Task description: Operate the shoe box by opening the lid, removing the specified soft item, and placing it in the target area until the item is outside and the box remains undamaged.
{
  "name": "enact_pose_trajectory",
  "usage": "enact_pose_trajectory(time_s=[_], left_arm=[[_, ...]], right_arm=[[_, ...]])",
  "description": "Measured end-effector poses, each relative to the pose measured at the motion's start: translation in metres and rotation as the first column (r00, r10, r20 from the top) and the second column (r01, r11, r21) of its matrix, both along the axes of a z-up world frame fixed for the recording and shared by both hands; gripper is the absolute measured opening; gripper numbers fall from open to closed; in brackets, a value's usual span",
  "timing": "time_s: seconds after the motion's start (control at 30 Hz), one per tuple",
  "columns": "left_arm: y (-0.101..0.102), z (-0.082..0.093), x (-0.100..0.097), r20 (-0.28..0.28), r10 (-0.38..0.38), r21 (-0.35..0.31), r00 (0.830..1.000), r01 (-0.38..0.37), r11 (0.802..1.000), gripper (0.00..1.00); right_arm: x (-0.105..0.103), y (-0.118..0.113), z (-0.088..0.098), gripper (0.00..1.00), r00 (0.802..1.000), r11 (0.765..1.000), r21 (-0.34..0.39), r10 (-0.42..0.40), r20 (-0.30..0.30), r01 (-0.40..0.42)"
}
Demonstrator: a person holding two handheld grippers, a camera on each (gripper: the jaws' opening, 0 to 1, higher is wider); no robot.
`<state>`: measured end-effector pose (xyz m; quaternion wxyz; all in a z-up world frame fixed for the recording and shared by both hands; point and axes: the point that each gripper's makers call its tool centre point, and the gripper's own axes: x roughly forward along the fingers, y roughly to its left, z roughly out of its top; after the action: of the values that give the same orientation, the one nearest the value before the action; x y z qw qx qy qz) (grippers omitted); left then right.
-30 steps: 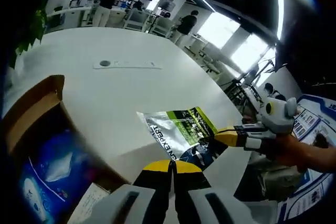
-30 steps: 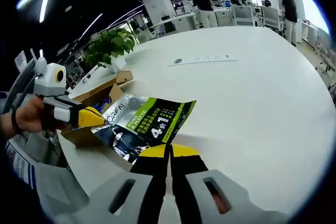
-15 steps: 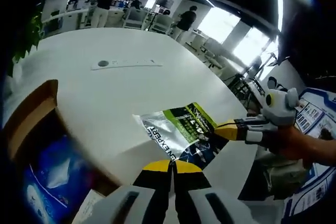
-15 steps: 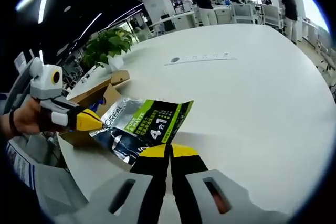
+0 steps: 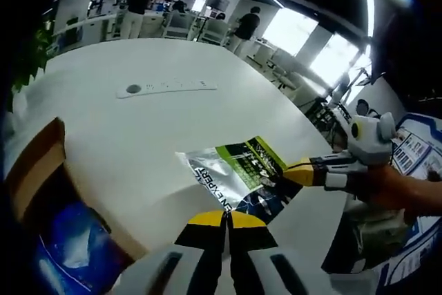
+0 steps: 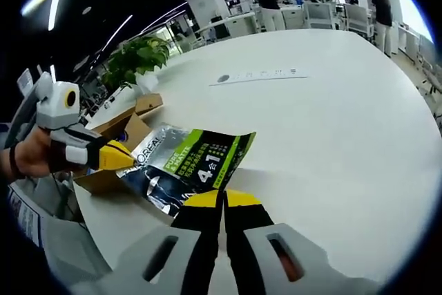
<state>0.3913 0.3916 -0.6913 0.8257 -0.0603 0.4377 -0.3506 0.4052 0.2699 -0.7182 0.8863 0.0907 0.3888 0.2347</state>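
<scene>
Glossy foil pouch, silver, green and black, held in the air just above the white desk, already outside the shoe box. Pinched at two edges: one by the left claw, whose yellow-tipped jaws press together on the near edge in the left gripper view, the other by the right claw, likewise clamped on the near edge in the right gripper view. Each claw also seen from the other camera: right claw at the pouch's far corner, left claw at the corner towards the box.

Probably light and limp, to judge by the creases and the slight sag between the two grips; film likely slick, so a shallow pinch could slide off. Best taken well inside the sealed border or at a corner, not on the puffy middle, with firm but not crushing pressure. Little risk of breakage; perhaps a dent or a crease at worst.

Box open beside the pouch, brown cardboard flap raised, blue packet inside. Further off on the desk, a flat strip with a round button; a potted plant near the far edge; people standing at the workstations beyond.
</scene>
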Motion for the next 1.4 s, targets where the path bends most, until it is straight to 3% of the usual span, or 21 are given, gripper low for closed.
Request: enact_pose_trajectory(time_s=[0.73, 1.4], left_arm=[[-0.015, -0.041, -0.005, -0.083, -0.018, 0.062, 0.996, 0.023, 0.998, 0.01], [-0.019, -0.065, -0.008, -0.117, 0.005, 0.109, 0.993, 0.007, 0.994, 0.01]], right_arm=[[-0.001, -0.017, -0.035, 0.00, 0.997, 1.000, -0.006, -0.021, -0.069, 0.020], [-0.002, -0.024, -0.059, 0.00, 0.992, 0.999, -0.013, -0.049, -0.118, 0.048]])
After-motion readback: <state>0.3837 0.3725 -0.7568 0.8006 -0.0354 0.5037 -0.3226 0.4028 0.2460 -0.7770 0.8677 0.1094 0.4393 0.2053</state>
